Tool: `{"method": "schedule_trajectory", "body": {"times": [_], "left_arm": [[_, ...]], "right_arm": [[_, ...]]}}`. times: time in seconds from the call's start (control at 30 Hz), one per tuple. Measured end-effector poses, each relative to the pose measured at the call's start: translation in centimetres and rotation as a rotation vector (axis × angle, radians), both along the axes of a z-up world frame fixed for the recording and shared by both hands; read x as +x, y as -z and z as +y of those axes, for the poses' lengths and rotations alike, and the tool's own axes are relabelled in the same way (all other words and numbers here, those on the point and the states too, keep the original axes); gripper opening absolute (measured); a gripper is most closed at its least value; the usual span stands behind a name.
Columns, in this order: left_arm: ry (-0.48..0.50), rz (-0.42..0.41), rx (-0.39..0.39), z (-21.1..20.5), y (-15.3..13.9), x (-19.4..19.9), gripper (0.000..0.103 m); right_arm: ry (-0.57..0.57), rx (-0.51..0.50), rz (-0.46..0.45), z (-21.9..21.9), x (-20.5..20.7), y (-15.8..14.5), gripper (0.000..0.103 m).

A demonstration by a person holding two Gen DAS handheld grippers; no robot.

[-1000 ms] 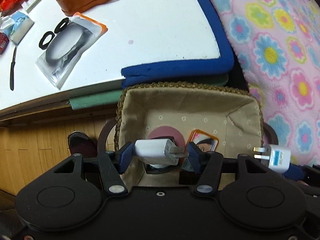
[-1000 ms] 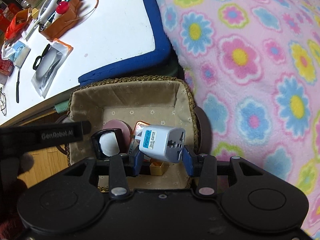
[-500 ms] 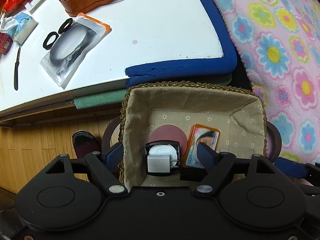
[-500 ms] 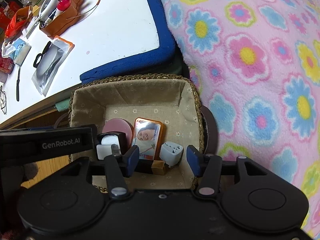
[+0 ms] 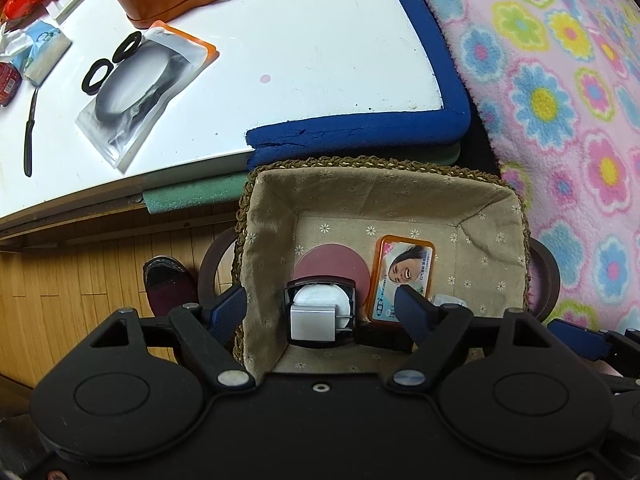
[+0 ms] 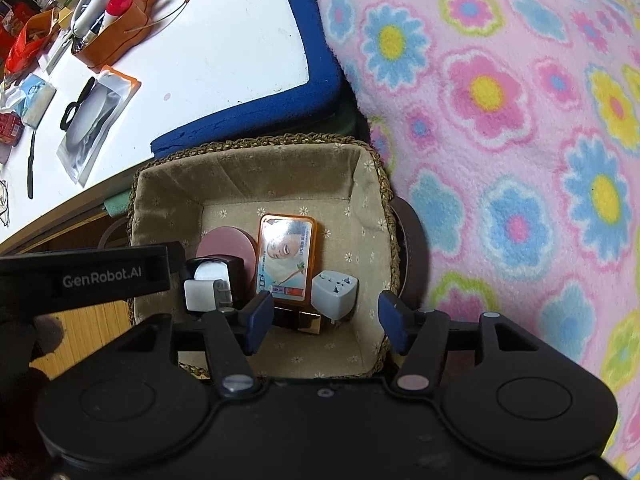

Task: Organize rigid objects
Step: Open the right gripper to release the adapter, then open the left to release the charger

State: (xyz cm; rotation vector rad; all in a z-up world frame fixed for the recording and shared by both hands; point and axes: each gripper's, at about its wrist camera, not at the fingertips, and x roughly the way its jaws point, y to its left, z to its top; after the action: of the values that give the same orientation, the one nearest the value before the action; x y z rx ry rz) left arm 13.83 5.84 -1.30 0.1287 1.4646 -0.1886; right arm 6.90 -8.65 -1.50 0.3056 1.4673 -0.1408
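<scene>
With both the left claw [image 5: 320, 310] and right claw [image 6: 322, 318] spread and empty, the right one's jaws widening further, over the fabric-lined woven basket [image 6: 256, 152], lift each straight up so neither clips the white charger cube [image 5: 313, 323] or grey travel adapter [image 6: 334, 294].

A woven basket [image 5: 372, 161] lined with matt cloth; fleecy blanket [image 6: 520, 120]; glossy white tabletop [image 5: 300, 40].

travel adapter [image 5: 450, 301]: left wrist view, mostly hidden behind the near blue finger; only a pale sliver shows.
gold block [image 6: 307, 322]: right wrist view, partly covered by the orange tin [image 6: 287, 258].
pink disc [image 5: 330, 261]: near part hidden under the black case [image 5: 320, 314].
tin print: too small to read.
red packet [image 5: 8, 84]: cut off at the left edge.
pouch contents [image 5: 138, 84]: dark, blurred, cannot tell.
</scene>
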Motion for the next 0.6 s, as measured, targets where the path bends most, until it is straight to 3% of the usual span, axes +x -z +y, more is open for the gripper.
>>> {"method": "schedule_trajectory", "body": {"times": [0.6], "left_arm": [[0.011, -0.001, 0.001, -0.1, 0.13, -0.32, 0.077]], "right_arm": [[-0.004, 0.009, 0.016, 0.48, -0.33, 0.79, 0.06]]}}
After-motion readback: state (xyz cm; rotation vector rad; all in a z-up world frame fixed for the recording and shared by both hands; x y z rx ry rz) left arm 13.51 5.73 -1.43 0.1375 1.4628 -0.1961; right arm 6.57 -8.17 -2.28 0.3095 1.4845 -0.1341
